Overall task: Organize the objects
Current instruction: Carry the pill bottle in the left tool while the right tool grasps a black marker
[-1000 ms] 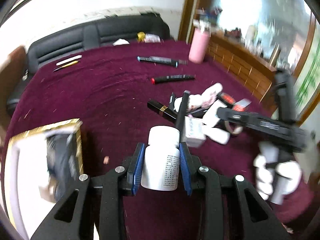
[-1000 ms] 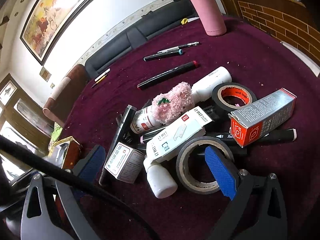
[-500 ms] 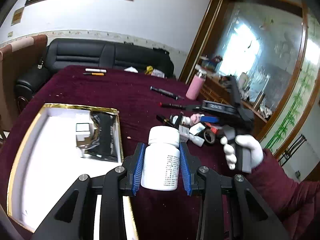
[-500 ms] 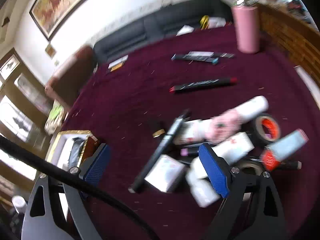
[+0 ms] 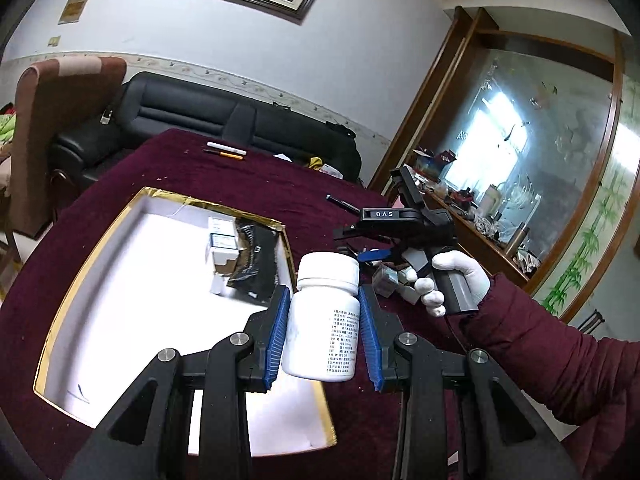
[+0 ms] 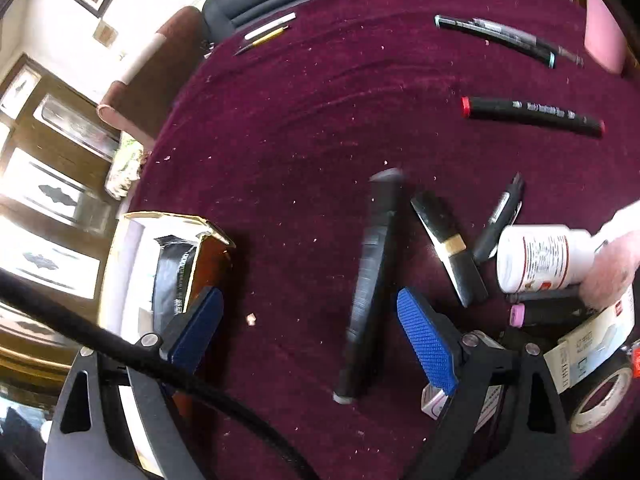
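The bottom of the white bottle [image 5: 325, 320] is hidden behind the left gripper [image 5: 324, 334], whose 2 blue pads [image 5: 276, 334] clamp it upright above the near edge of the gold-rimmed box [image 5: 60, 312] on the maroon table [image 5: 120, 172]. Its label print is too small to read. Inside the box, small cartons [image 5: 222, 246] and a black pouch [image 5: 256, 260] sit against the far wall; the pouch partly covers them. The right gripper [image 6: 310, 330] stands wide open with nothing between its pads, above a blurred black marker [image 6: 370, 280] that lies on the cloth below. A black cable [image 6: 120, 356] crosses its left finger. To the right, the pile is cut off at the frame edge: a labelled bottle [image 6: 536, 258], a pink fluffy thing [image 6: 612, 264], tape rolls [image 6: 600, 396]. From the left view a gloved hand [image 5: 456, 280] and red sleeve [image 5: 560, 344] cover most of that pile.
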A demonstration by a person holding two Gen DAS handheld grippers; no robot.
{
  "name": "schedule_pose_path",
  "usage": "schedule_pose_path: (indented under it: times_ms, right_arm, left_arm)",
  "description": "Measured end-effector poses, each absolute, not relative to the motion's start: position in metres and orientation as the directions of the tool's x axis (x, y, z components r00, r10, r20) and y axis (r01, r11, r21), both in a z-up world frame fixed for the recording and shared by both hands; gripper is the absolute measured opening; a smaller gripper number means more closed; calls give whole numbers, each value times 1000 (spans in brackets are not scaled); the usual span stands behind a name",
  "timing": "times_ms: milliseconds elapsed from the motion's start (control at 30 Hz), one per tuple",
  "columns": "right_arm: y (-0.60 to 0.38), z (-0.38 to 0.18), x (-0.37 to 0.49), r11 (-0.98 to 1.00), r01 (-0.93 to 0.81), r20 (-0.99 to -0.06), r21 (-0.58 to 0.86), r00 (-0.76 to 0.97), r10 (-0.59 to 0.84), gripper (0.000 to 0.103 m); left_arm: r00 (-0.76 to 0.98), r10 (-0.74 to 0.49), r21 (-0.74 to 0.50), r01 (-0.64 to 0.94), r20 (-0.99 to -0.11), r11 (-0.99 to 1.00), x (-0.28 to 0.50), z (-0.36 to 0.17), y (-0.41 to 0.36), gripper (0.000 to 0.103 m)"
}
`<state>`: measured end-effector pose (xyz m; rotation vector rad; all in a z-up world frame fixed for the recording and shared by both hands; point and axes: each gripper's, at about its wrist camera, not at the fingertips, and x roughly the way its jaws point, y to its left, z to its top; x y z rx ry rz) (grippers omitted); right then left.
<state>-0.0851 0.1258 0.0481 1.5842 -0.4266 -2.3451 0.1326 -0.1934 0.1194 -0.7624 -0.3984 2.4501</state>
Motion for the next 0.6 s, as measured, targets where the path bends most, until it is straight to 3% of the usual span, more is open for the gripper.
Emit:
schedule_pose_path:
  times_ms: [67,233,467,533,600]
  right_arm:
    - [123,46,-84,-942,58,-874,331,-359,-329,90]
    - [105,43,-85,-971,74,-902,228,-359,-240,63]
    - [64,28,-84,-994,105,-916,42,-393,-81,43]
    - [56,28,-81,-992,128,-909,22,-411,-73,20]
    - [55,29,-79,-990,135,-911,36,-403,-88,13]
  left_arm:
    - [-698,571,-433,-394,-432,-810,133,115,-201,30]
    - [-699,572,-467,-370,-429,-803,131,106,-212,30]
    - [-700,568,-489,-348,-432,-800,128,98,-217,30]
    - [-702,562,-490,-337,-437,-804,128,96,-221,30]
    - [-704,557,-492,-329,-442,-806,129,96,-222,30]
